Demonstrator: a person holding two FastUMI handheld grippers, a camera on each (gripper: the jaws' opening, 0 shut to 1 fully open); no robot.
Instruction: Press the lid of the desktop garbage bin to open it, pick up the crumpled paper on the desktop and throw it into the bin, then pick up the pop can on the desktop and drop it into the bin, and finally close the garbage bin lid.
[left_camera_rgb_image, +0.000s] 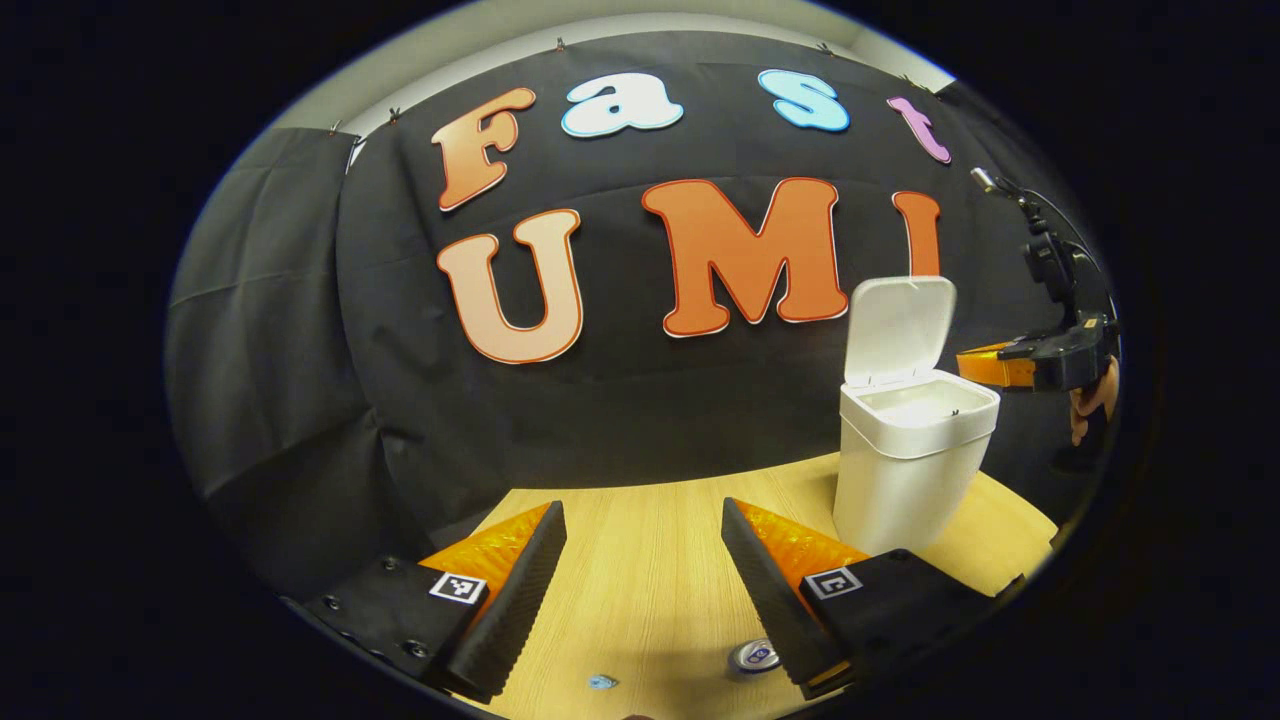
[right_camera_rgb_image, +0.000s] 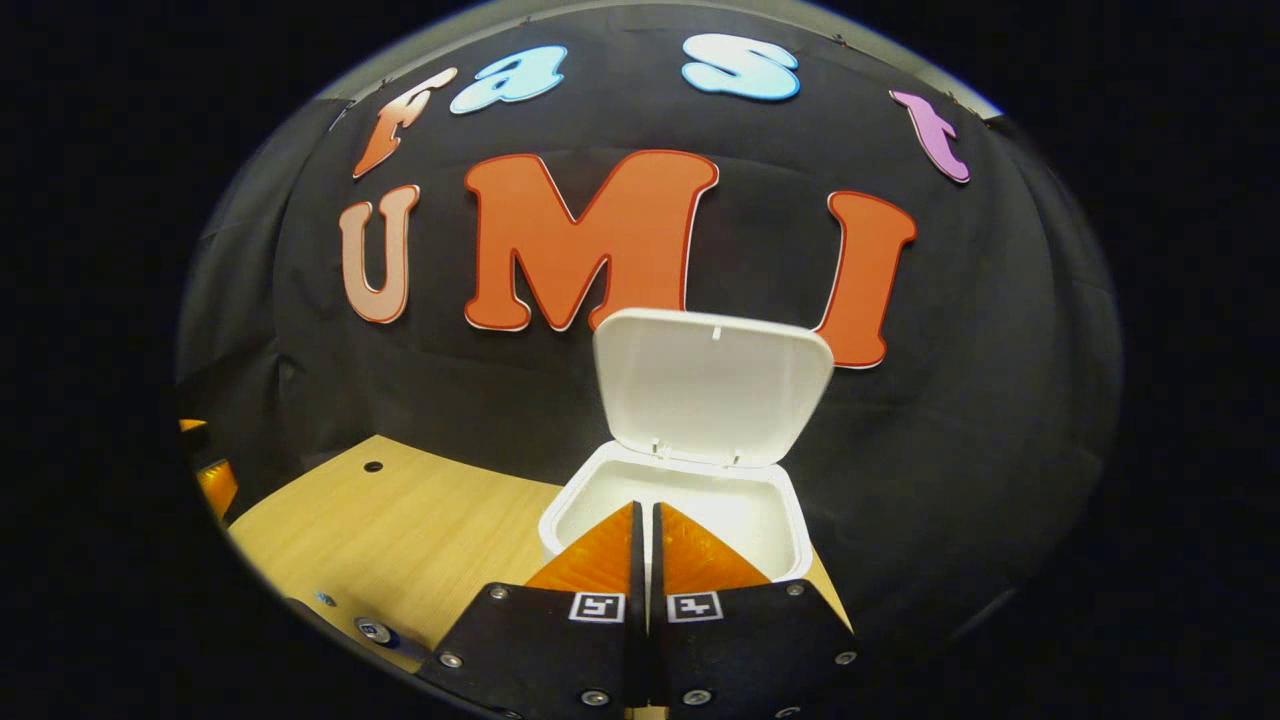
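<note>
White garbage bin (left_camera_rgb_image: 905, 455) upright on the wooden desk (left_camera_rgb_image: 650, 570), its lid (left_camera_rgb_image: 898, 328) swung up and standing open at the back; in the right gripper view the same bin (right_camera_rgb_image: 690, 520) shows a pale interior, and no contents can be made out in the visible part. Left claw (left_camera_rgb_image: 644, 580): fingers spread wide apart above bare desk, holding nothing. Right claw (right_camera_rgb_image: 646, 545): fingers pressed together with only a thin slit between them, nothing between them, tips poised over the near rim of the bin's mouth. Pop can (left_camera_rgb_image: 755, 657) upright on the desk, just beside the left claw's right-hand finger, near the bin. A small blue scrap (left_camera_rgb_image: 601, 682) lies on the desk close by. Crumpled paper: position cannot be told.
</note>
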